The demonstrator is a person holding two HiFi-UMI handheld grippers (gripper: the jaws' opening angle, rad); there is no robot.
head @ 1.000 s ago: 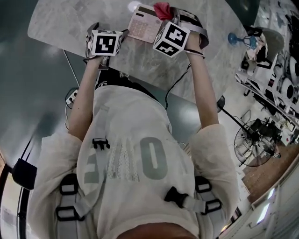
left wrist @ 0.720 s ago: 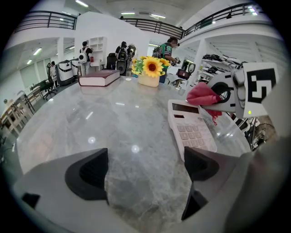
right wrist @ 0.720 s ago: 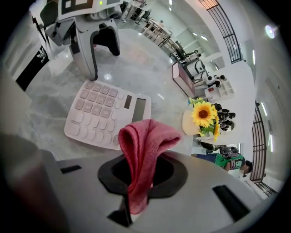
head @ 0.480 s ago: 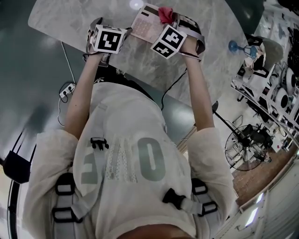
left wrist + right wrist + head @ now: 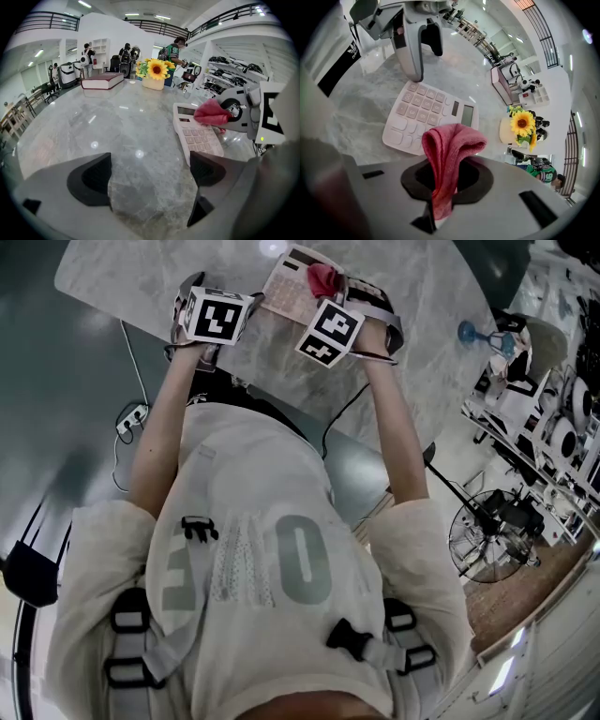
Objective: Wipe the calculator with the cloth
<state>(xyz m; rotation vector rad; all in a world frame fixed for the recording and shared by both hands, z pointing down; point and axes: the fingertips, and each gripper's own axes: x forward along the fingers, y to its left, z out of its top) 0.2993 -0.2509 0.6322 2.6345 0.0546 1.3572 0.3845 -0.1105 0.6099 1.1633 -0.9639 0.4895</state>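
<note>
Grey marble table (image 5: 131,277) carries everything, with a dark red book (image 5: 102,80) lying at its far side. Left gripper (image 5: 150,176) hangs low over bare stone just left of the calculator (image 5: 199,136). Its jaws are spread wide and nothing is between them. Right gripper (image 5: 445,176) has its jaws pressed together on a red cloth (image 5: 450,145), which stands up from them in a folded loop. The cloth is over the far right part of the white calculator, beside the display. Whether it touches the keys I cannot tell.
</note>
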